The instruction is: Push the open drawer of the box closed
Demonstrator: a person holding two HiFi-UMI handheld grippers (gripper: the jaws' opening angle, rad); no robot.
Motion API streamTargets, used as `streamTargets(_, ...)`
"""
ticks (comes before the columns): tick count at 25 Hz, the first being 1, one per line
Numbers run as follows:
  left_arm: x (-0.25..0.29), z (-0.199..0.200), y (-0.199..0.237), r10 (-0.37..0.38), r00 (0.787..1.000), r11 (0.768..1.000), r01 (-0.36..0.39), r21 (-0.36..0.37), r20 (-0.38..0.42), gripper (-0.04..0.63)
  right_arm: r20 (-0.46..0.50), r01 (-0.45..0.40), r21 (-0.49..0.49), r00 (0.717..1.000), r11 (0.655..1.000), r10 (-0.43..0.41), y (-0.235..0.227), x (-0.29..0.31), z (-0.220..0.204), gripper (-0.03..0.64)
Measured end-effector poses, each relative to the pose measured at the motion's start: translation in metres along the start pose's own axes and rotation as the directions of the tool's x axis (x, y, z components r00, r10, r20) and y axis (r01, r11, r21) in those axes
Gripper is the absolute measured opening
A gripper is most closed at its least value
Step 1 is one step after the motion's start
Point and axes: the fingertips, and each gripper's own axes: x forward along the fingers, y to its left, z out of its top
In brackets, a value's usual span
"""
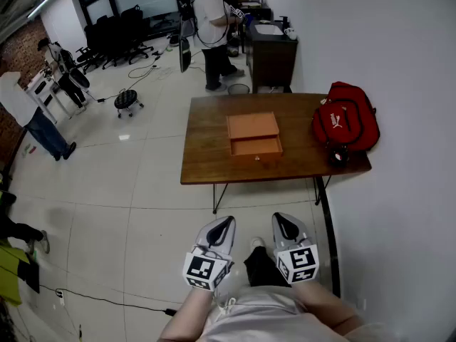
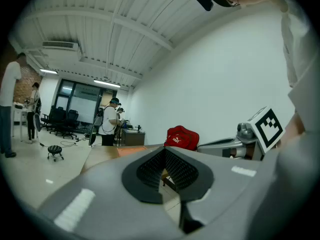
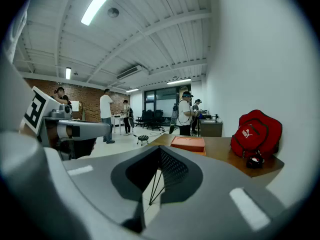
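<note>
An orange box [image 1: 252, 126] sits mid-table on the brown wooden table [image 1: 205, 157]; its drawer [image 1: 256, 147] is pulled out toward me, with a small knob at the front. Both grippers hang low near my body, well short of the table and touching nothing. The left gripper [image 1: 221, 226] and the right gripper [image 1: 285, 224] point at the table with jaws together and nothing between them. The right gripper view shows the box [image 3: 188, 143] ahead past the right gripper [image 3: 160, 149]. In the left gripper view the box [image 2: 131, 151] lies just beyond the left gripper [image 2: 163, 152].
A red backpack [image 1: 345, 120] lies on the table's right end against the white wall. A dark cabinet [image 1: 271, 52] stands behind the table, with a person [image 1: 212, 20] beside it. A small stool [image 1: 127, 100], office chairs and other people are at the far left. A cable runs along the floor at lower left.
</note>
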Motion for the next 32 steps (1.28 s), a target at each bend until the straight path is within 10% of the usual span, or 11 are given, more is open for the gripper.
streamTargets(17, 0.166, -0.058, 0.095, 0.024, 0.986, 0.992, -0.043, -0.116, -0.163, 0.006, -0.169, -0.007, 0.050, 0.985, 0.999, 0.016, -0.111, 0.172, -0.038, 0.008)
streamTargets(32, 0.283, -0.155, 0.156, 0.020, 0.912, 0.956, -0.137, -0.258, -0.409, 0.006, -0.430, -0.005, 0.143, 0.900, 0.990, 0.067, -0.183, 0.287, -0.125, 0.008)
